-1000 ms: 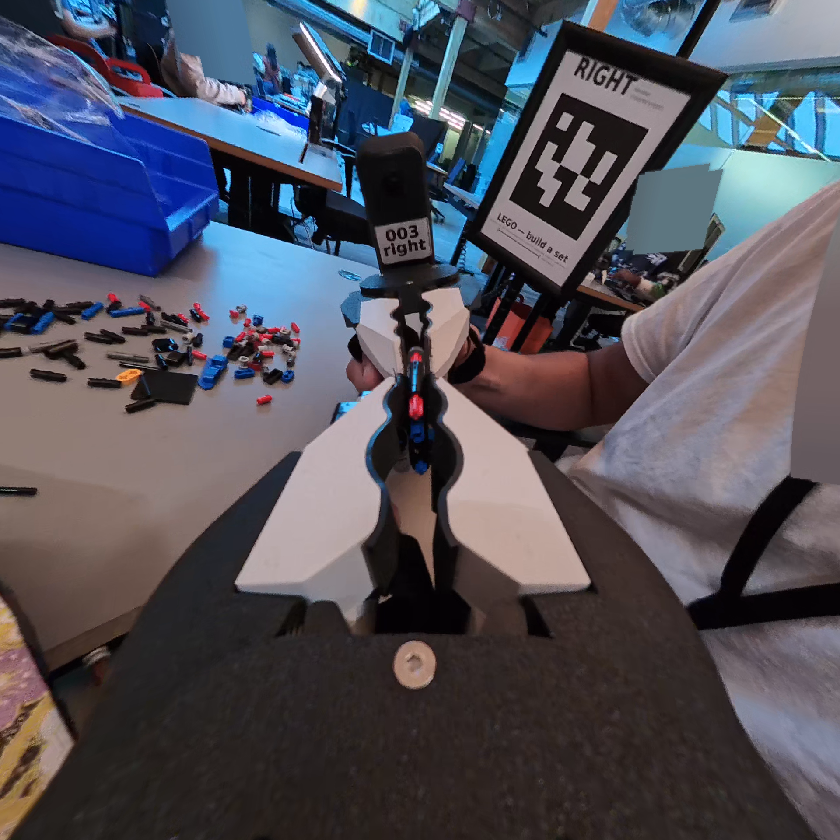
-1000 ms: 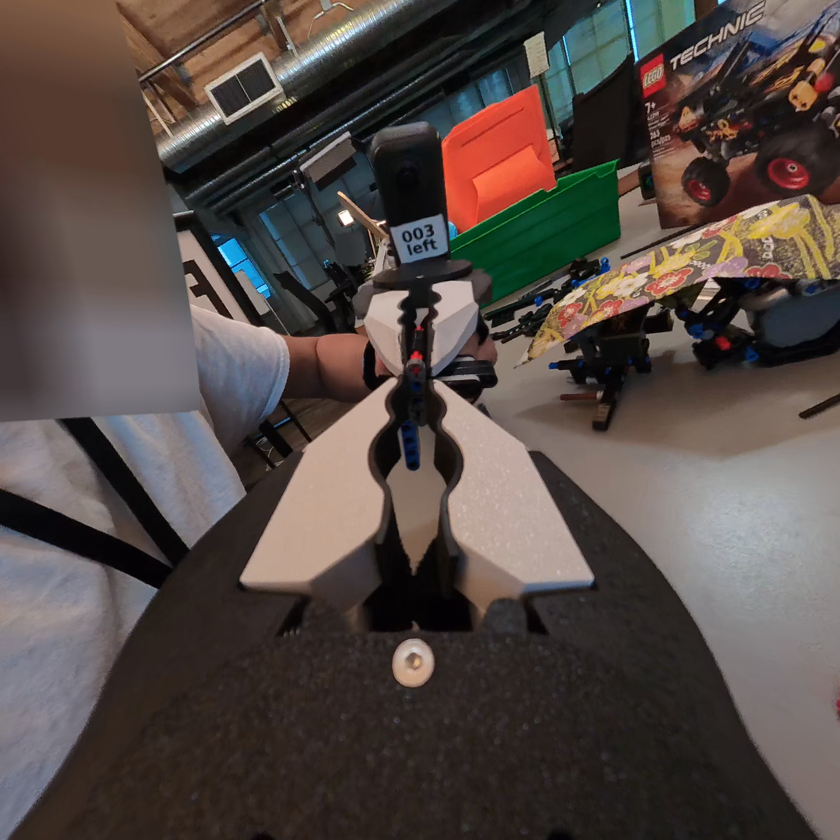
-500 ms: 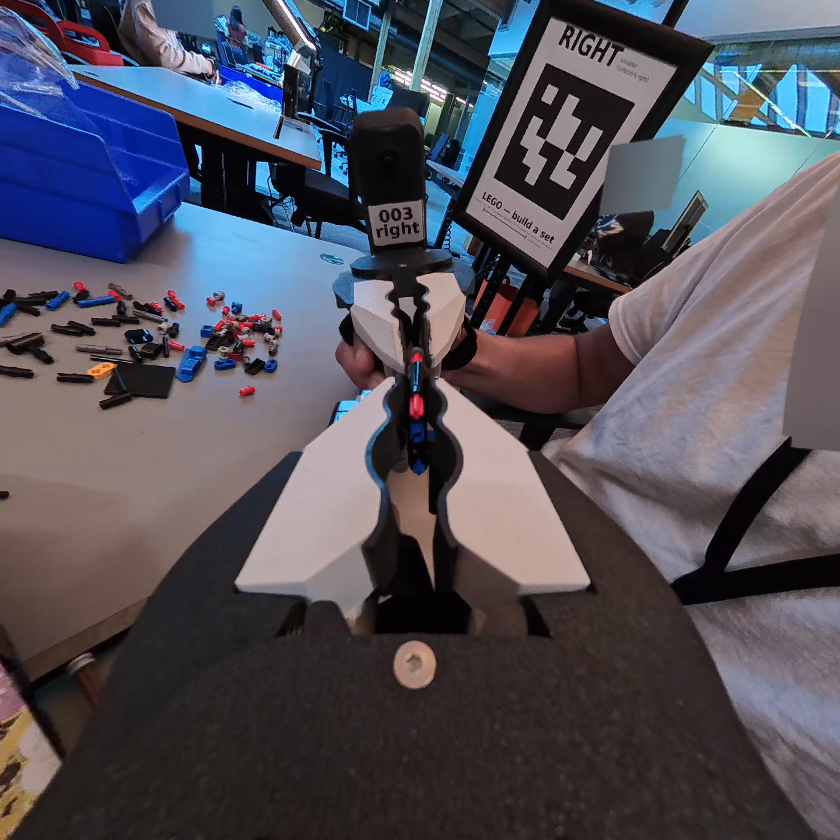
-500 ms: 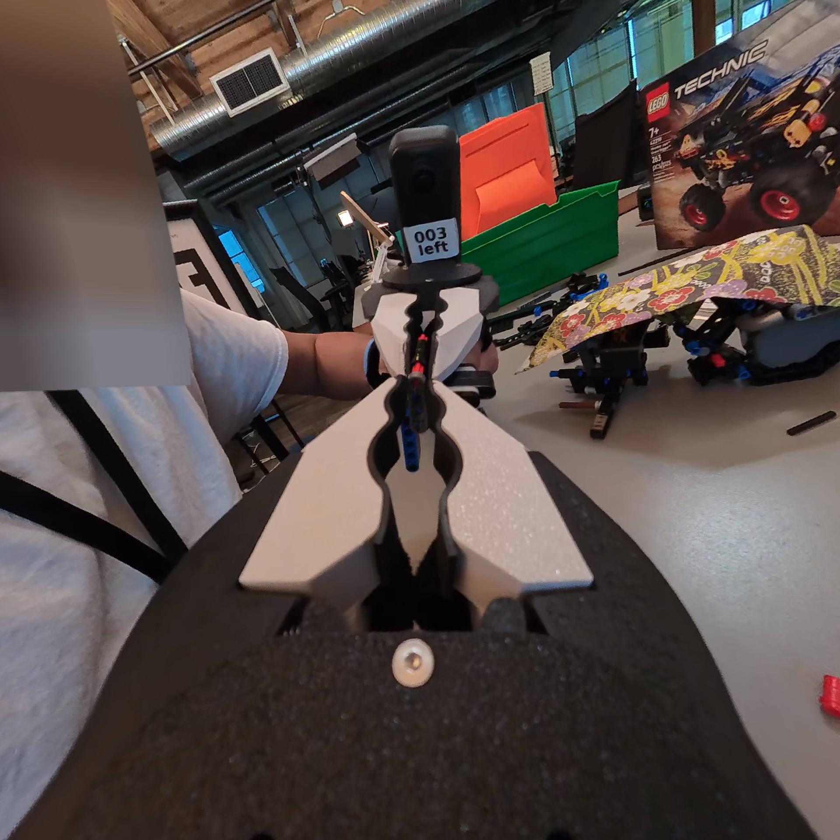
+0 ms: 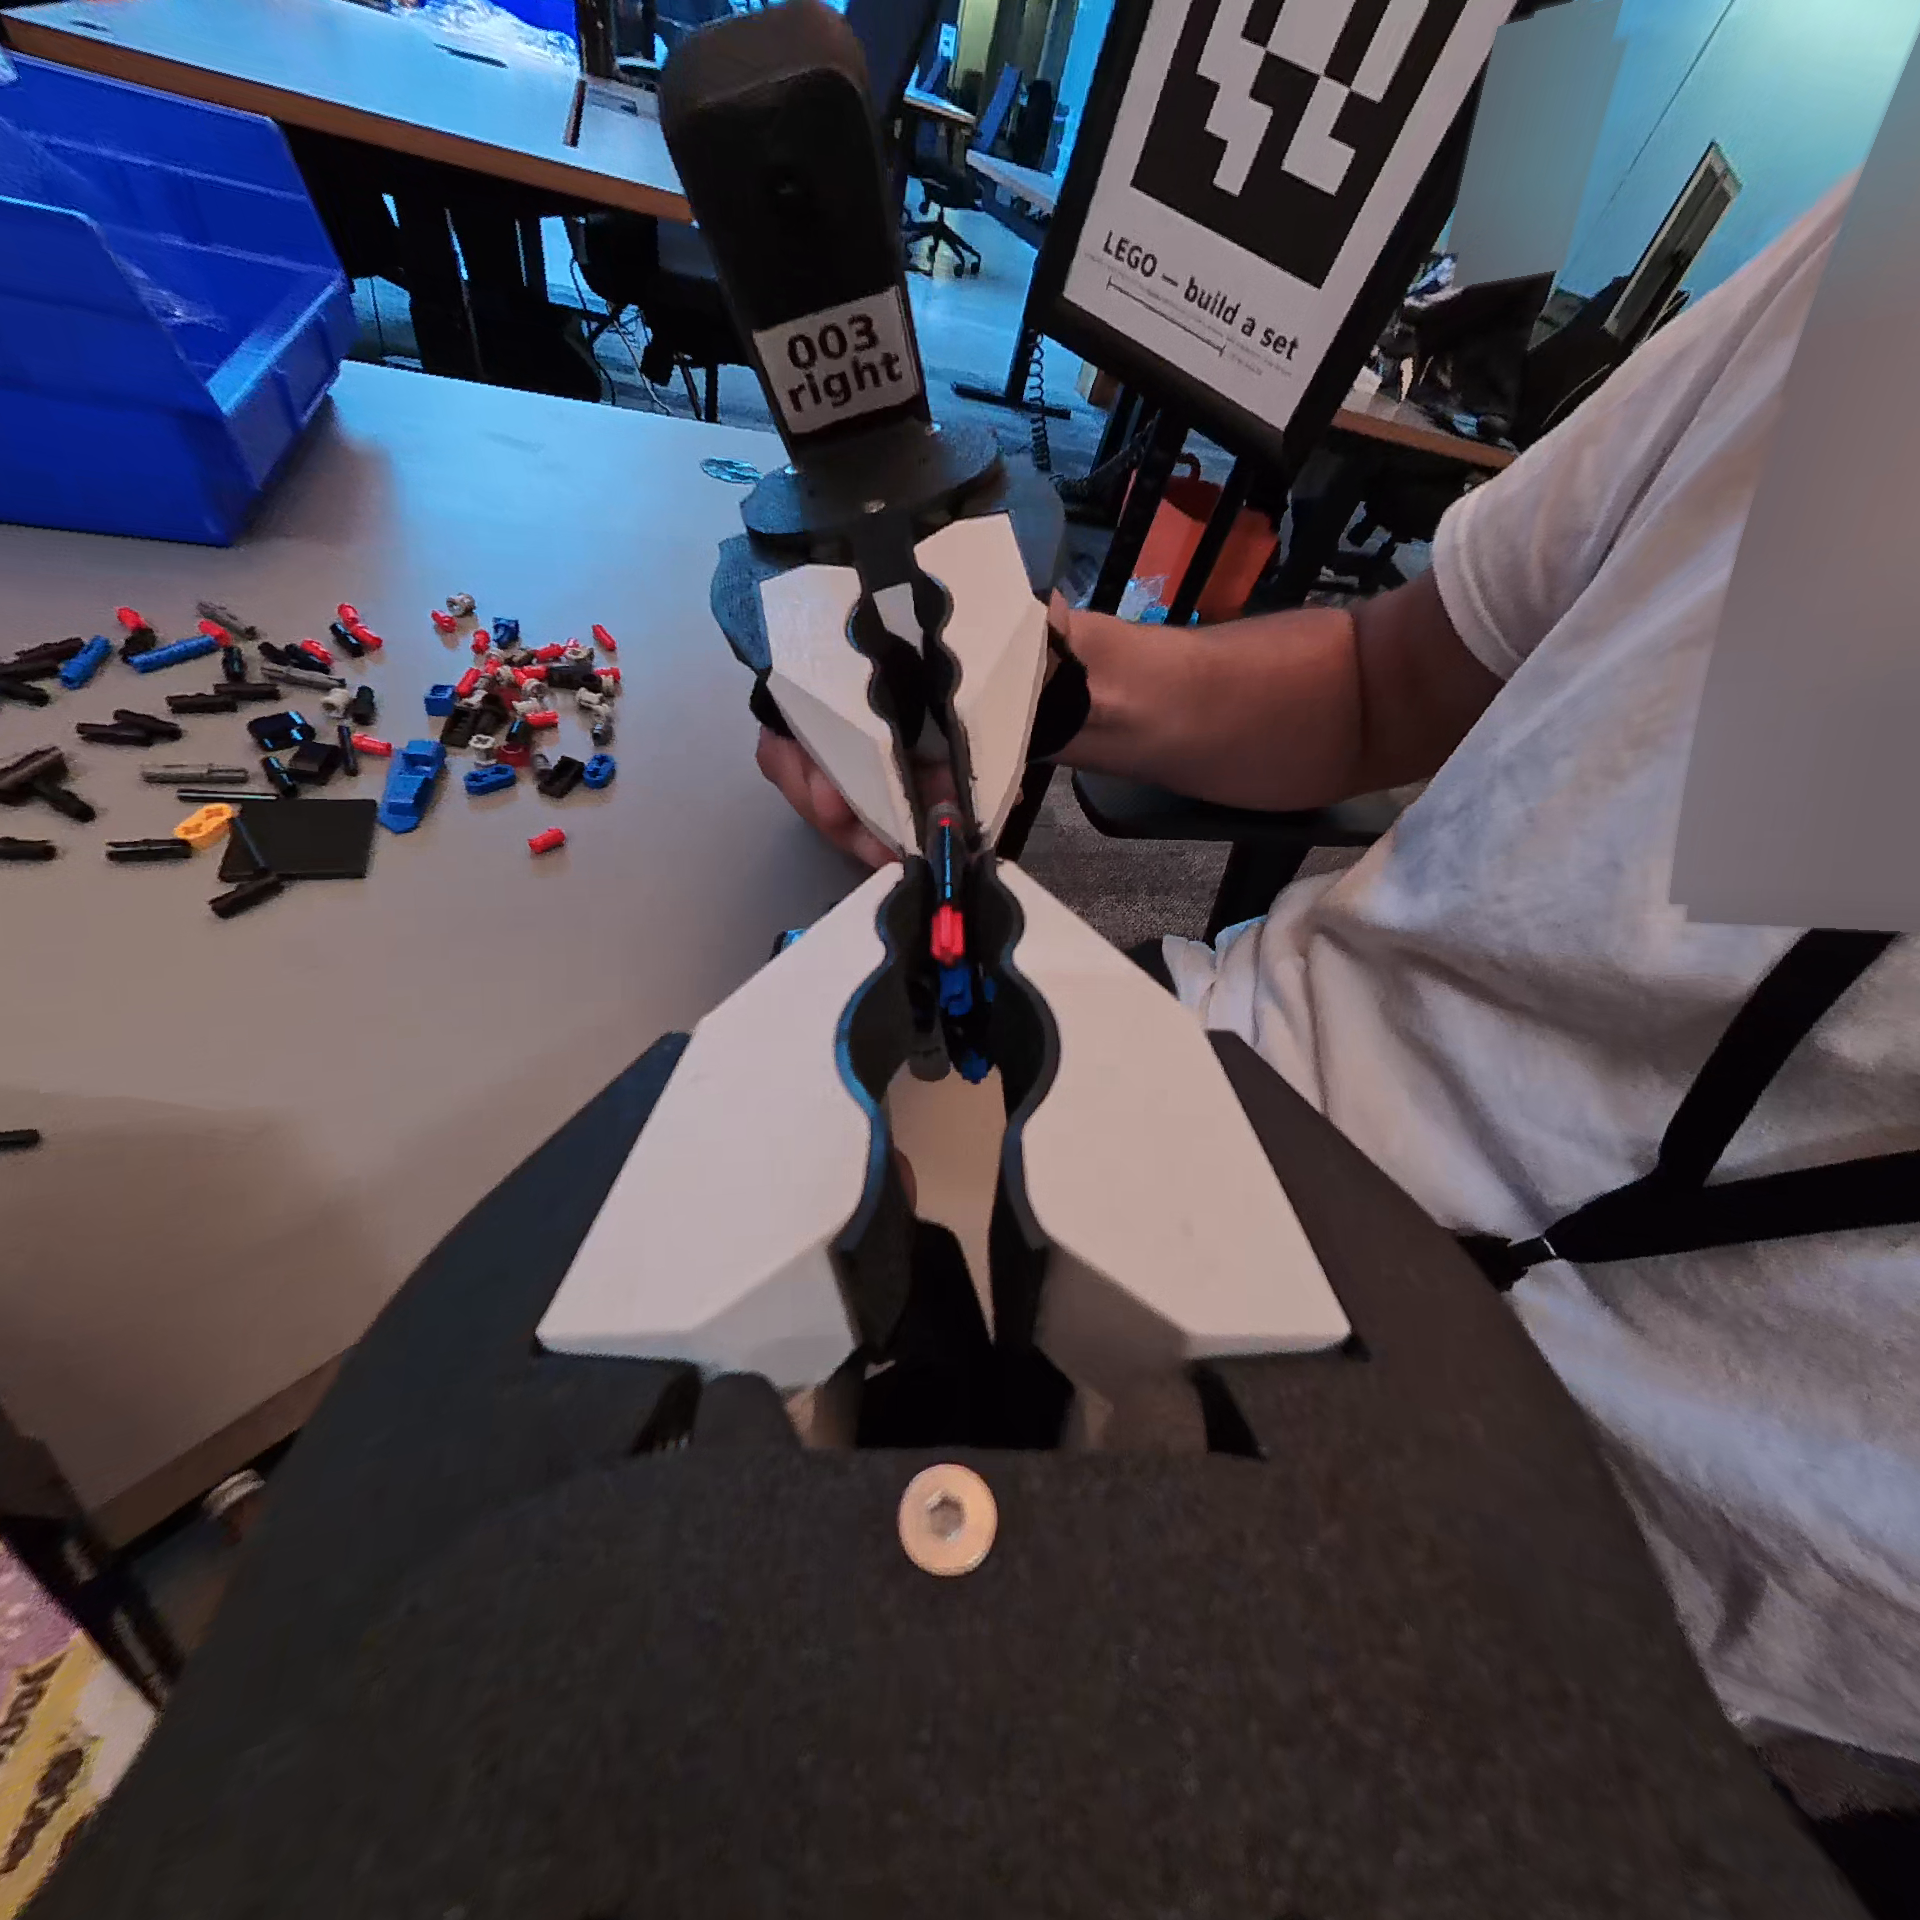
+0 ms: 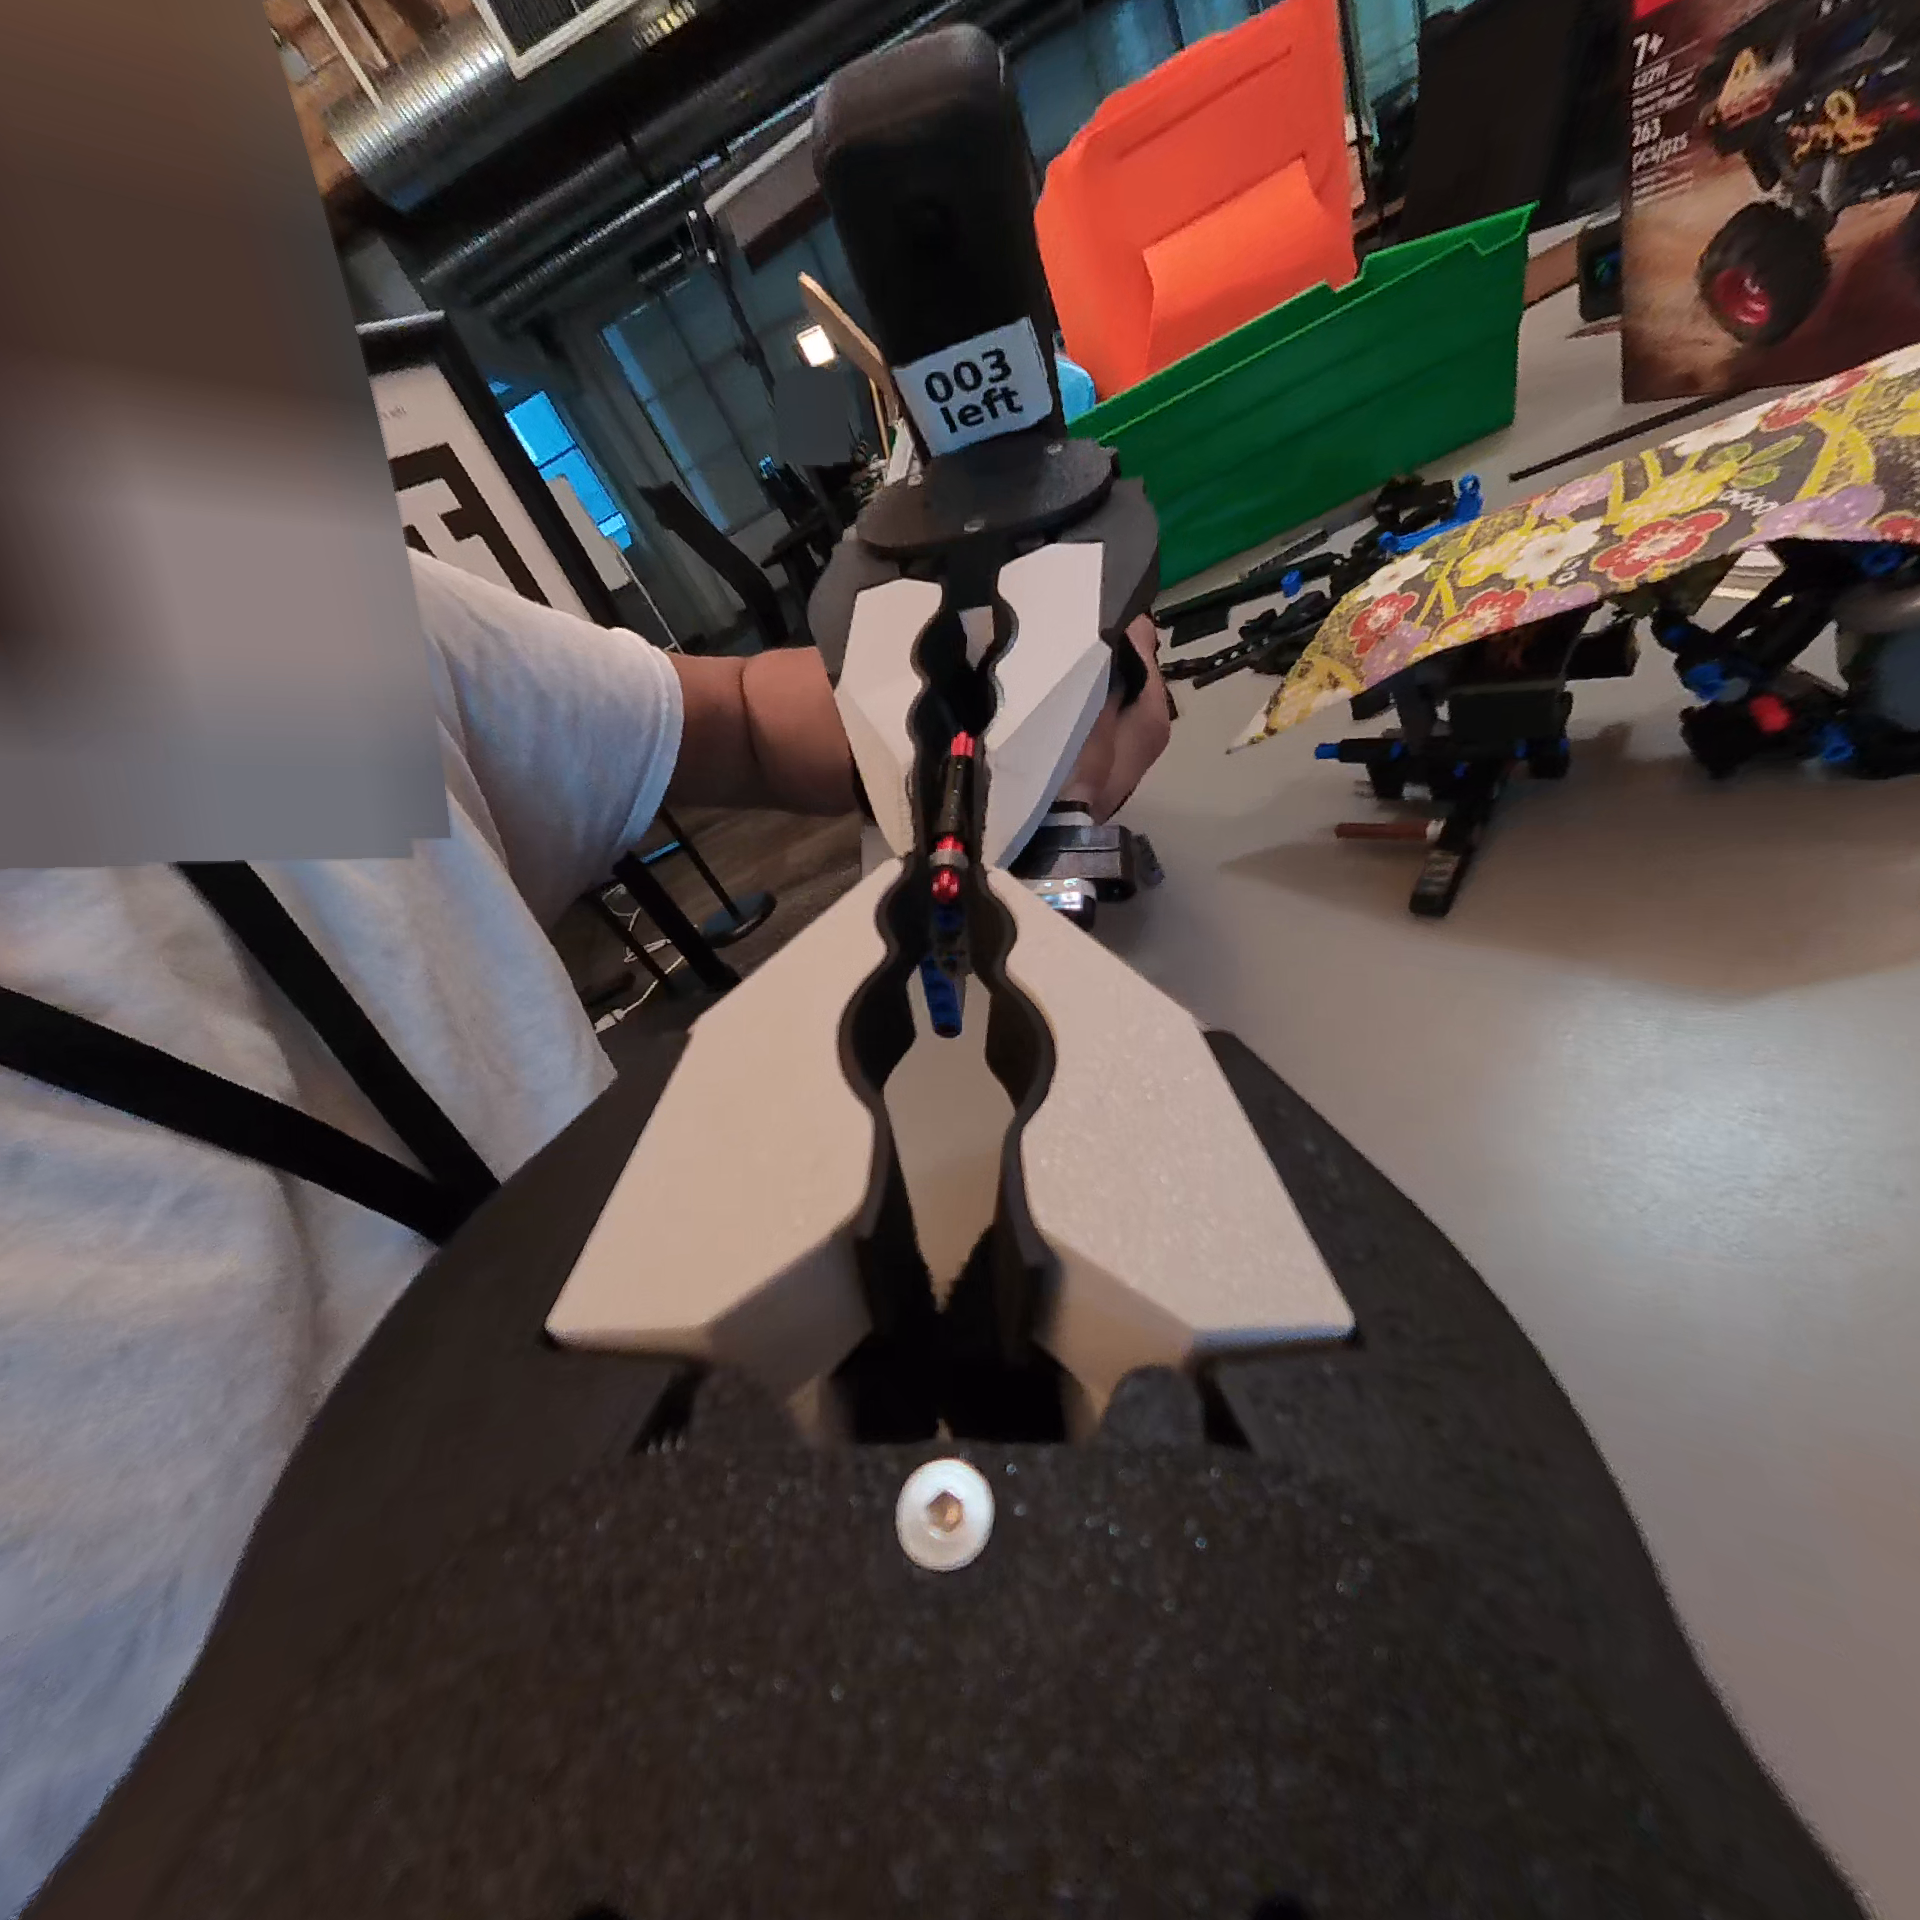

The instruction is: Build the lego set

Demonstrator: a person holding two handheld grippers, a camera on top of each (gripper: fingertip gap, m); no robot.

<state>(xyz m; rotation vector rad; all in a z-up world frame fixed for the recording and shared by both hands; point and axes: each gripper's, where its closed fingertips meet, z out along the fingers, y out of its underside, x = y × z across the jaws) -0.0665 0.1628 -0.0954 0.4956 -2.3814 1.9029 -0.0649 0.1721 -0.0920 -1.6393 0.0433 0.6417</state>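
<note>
My left gripper (image 5: 945, 878) and my right gripper (image 6: 945, 873) meet tip to tip above the table edge, in front of the person's white shirt. Both are shut on one slim lego assembly (image 5: 948, 935) of black, red and blue pins and beams held between them. In the right wrist view the assembly (image 6: 943, 977) shows a red pin at my fingertips and a blue piece behind it. The far right gripper (image 5: 935, 821) and the far left gripper (image 6: 951, 821) each face the camera. How the pieces join inside the jaws is hidden.
Loose lego pieces (image 5: 499, 707) and a black plate (image 5: 301, 836) lie on the grey table (image 5: 312, 1039), by a blue bin (image 5: 156, 312). A framed marker sign (image 5: 1247, 156) stands behind. A green bin (image 6: 1351, 343), lego box (image 6: 1766, 187) and floral sheet (image 6: 1610, 540) over a partly built vehicle (image 6: 1766, 717). The grippers are tip to tip, or close to it.
Both grippers stay shut tip to tip on the assembly. Each looms larger and steeper in the other's view, and the background has shifted, so the pair has swung and drawn slightly closer.
</note>
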